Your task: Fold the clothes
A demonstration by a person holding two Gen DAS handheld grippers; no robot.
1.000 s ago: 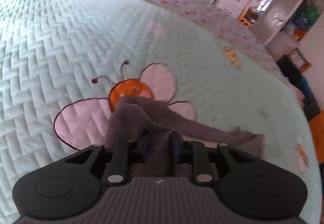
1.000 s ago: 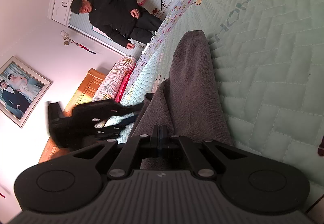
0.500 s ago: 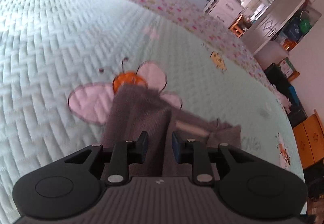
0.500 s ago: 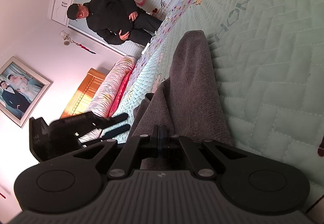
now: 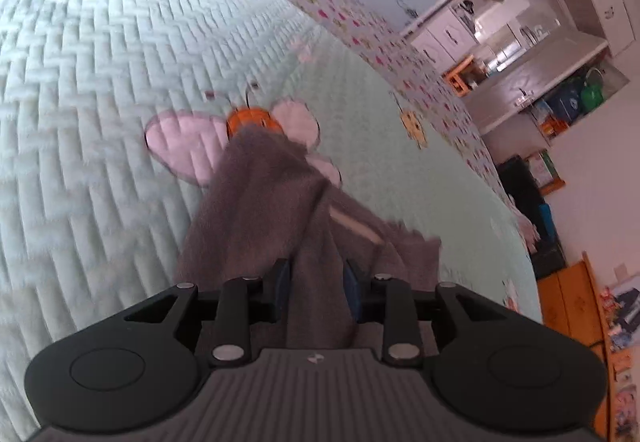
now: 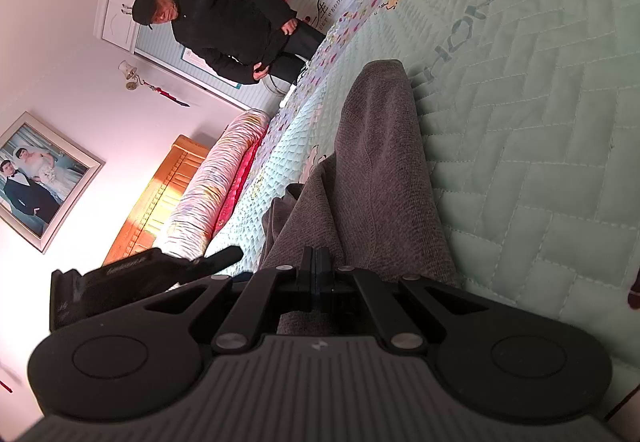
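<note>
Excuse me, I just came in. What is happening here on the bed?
A person with a gripper in each hand is folding a grey garment on a mint quilted bedspread. The left gripper has just been opening its jaws; a fold of the cloth lies between them, apparently let go. The right gripper is shut, pinching the garment's near edge. Another person in black stands by the bed, watching.
</note>
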